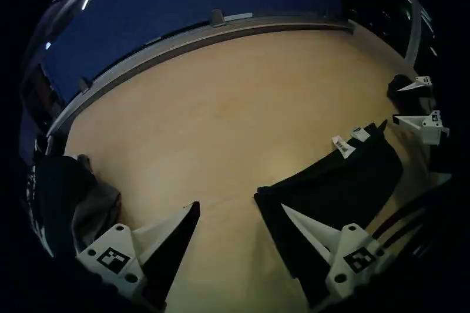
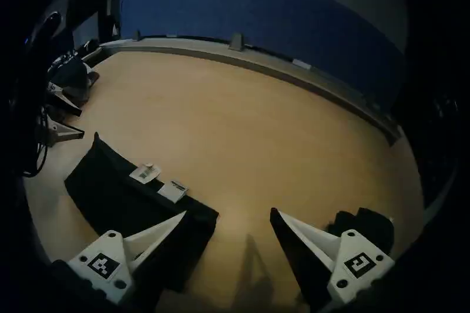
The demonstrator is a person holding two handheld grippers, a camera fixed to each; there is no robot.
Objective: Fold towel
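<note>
I count two white tags on one dark towel (print too small to read); it lies flat on the wooden table, between my right gripper and left gripper, reaching under one finger of each; both pairs of fingers stand apart, holding nothing.

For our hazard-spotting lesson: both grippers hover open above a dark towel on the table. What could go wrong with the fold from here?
The towel looks layered, so the jaws of the left gripper might pinch only the top layer. Its white tags could catch a jaw. The right gripper sits near one corner; pulling might skew it.
</note>
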